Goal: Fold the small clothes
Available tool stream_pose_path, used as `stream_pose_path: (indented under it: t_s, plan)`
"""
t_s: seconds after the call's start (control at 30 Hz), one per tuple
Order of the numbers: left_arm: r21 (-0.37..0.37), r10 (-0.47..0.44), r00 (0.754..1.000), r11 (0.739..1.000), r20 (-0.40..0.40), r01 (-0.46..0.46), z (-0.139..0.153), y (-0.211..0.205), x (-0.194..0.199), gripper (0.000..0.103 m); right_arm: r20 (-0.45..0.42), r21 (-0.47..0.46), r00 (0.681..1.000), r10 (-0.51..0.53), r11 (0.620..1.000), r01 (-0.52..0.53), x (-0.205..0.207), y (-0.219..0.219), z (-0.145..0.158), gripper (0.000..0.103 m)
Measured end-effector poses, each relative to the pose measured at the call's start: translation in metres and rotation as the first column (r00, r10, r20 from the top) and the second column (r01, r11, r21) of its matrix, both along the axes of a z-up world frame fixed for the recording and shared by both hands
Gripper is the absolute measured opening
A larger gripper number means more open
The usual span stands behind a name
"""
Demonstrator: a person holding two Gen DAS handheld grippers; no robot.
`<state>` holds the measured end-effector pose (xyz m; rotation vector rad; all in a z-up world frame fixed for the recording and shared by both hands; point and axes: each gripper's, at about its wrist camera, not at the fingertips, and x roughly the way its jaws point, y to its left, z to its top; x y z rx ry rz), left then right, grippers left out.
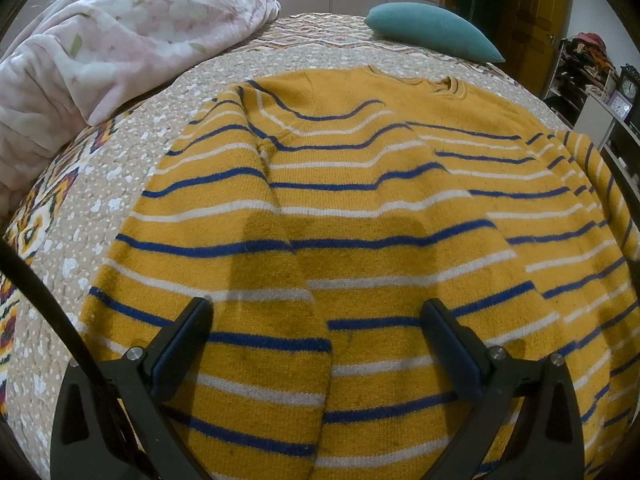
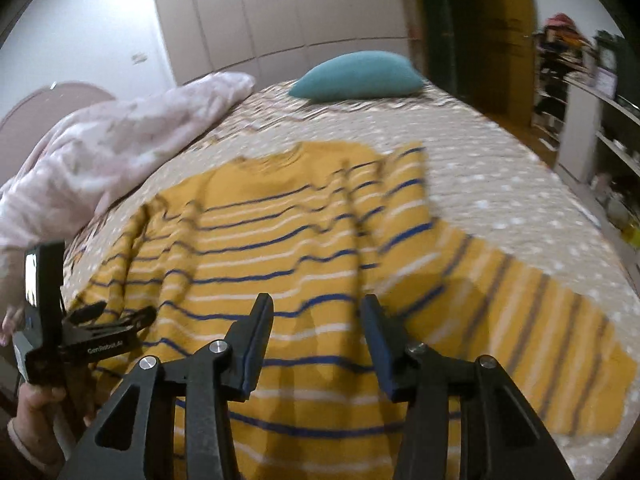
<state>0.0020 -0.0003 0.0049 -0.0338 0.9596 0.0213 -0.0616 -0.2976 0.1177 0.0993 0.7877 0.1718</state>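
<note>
The striped yellow sweater (image 1: 360, 216) lies flat on the bed (image 1: 132, 160), one sleeve (image 2: 532, 320) splayed right, so both empty, open hand-held grippers, left (image 1: 316, 320) and right (image 2: 318, 316), should pinch edges squarely before folding.

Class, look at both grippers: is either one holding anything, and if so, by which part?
Nothing is held. The left gripper and right gripper are both open above the striped sweater.

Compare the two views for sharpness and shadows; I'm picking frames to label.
Left wrist view: sharp, sweater knit and stripes crisp, with dark shadows of the left gripper on it. Right wrist view: motion-blurred, sweater stripes and bedspread dots smeared, though the right gripper stays sharp. Both show fisheye bulge and dark corners.
</note>
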Motion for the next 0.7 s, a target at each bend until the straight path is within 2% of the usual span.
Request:
stream_pose_path:
  t_s: [0.07,0.13,0.17,0.27,0.7]
  plan:
    - [0.002,0.0,1.0,1.0,0.0,0.0,-0.001,0.0,-0.003,0.103,-0.024,-0.001,1.0,0.017,1.0,-0.017,0.006,0.009,-0.012,0.05]
    - [0.003,0.001,1.0,1.0,0.002,-0.001,-0.001,0.0,-0.003,0.103,-0.059,-0.035,0.998,0.002,0.999,-0.004,0.014,0.013,-0.036,0.061]
    - [0.004,0.0,1.0,1.0,0.003,0.0,0.0,-0.001,-0.005,0.103,-0.069,-0.038,0.998,-0.007,0.999,0.004,0.014,0.013,-0.042,0.062]
    - [0.018,0.001,1.0,1.0,0.012,-0.001,0.0,-0.001,-0.006,0.103,-0.054,-0.019,0.999,-0.006,1.0,0.005,0.01,0.01,-0.041,0.071]
    - [0.018,0.001,1.0,1.0,0.007,-0.001,0.0,-0.001,-0.006,0.103,-0.042,-0.095,0.999,-0.023,0.995,0.019,0.008,0.021,-0.04,0.073]
